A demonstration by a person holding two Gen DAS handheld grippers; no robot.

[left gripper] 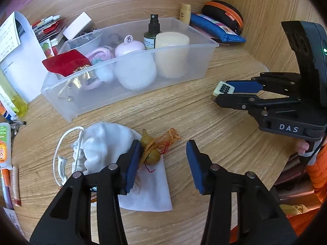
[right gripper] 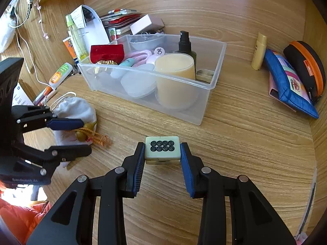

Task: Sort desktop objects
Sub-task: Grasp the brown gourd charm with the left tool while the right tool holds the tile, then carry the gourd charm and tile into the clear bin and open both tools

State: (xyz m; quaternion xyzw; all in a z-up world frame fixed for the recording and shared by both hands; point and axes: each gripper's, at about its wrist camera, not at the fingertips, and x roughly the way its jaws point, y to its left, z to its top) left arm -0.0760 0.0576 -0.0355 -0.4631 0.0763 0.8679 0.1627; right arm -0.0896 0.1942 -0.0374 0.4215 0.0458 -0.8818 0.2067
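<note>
Right gripper [right gripper: 162,156] clamps the mahjong tile [right gripper: 162,150] just in front of the clear bin [right gripper: 212,85], presumably for deposit there, while the left gripper [left gripper: 163,163], jaws apart, straddles the gourd charm [left gripper: 151,153] nearby, ungripped.

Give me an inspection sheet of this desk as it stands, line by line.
Surface: wooden desk, with wooden walls behind and to the side.
Job's things: mahjong tile held; clear bin partly filled; small gourd charm on white pouch.
Clutter: blue pouch, black case, yellow tube, papers, pens.
Grippers: right gripper shut on the tile; left gripper open beside the gourd.
Cables: white cord at far left.
Surroundings: orange sleeve, sticky notes.
</note>
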